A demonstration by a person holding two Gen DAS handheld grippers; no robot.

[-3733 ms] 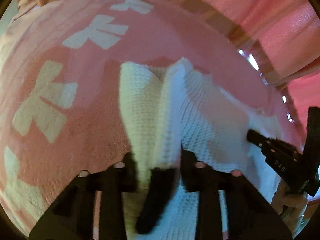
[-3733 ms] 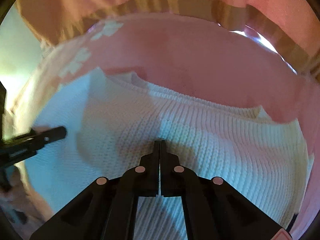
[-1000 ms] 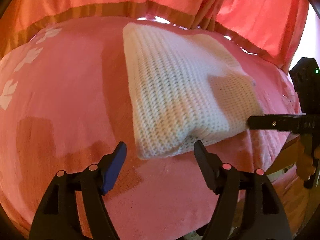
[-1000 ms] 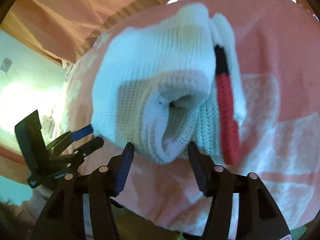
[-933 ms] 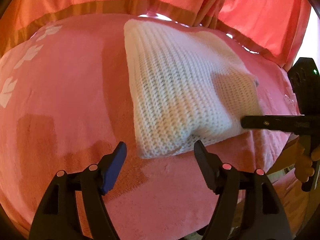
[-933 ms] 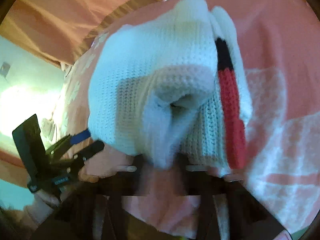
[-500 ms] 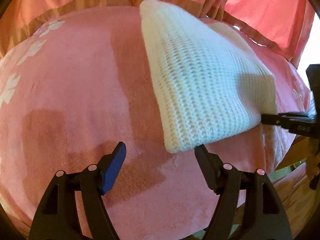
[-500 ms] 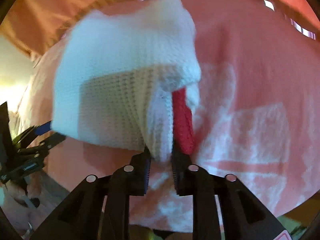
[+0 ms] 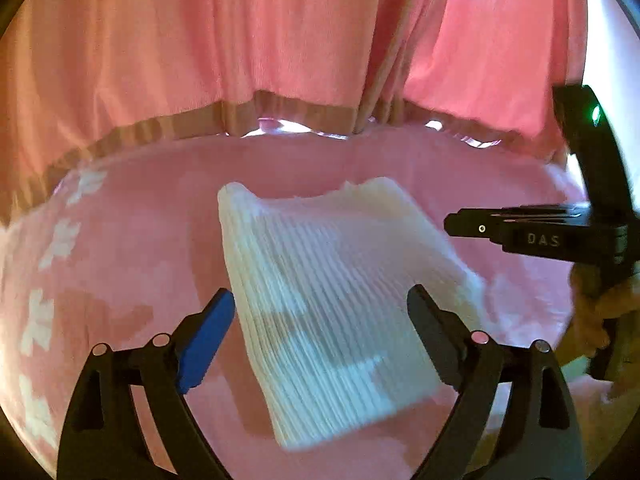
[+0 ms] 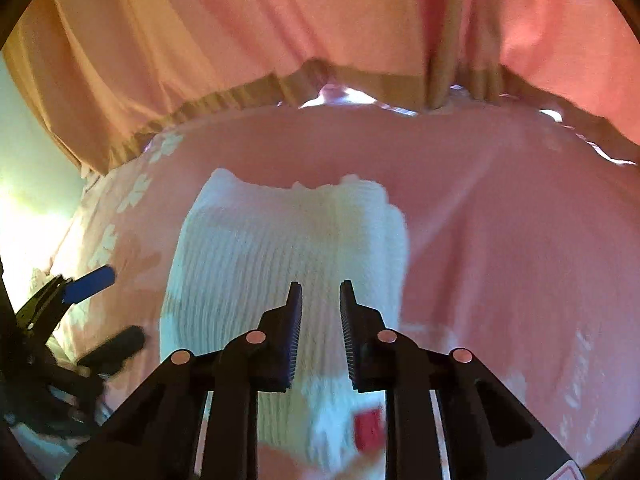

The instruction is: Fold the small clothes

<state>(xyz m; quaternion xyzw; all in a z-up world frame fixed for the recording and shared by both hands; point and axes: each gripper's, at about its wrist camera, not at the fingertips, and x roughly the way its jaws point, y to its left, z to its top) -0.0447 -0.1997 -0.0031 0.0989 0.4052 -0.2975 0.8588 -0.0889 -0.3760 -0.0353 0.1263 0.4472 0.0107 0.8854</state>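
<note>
Left wrist view: left gripper [image 9: 320,316] jaws wide, just opened further, nothing gripped; folded white knit garment [image 9: 340,304] flat on pink blanket [image 9: 140,248]; right gripper [image 9: 452,224] at right edge.
Right wrist view: right gripper [image 10: 320,304] jaws narrowly apart, just been closing, nothing between them; garment [image 10: 280,248] below; red patch [image 10: 368,428] near edge; left gripper [image 10: 104,308] at left.

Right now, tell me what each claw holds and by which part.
Nothing. The left claw, just opening wider, and the right claw, just closing a little, both hang empty, clear of the folded white sweater on the pink blanket.
</note>
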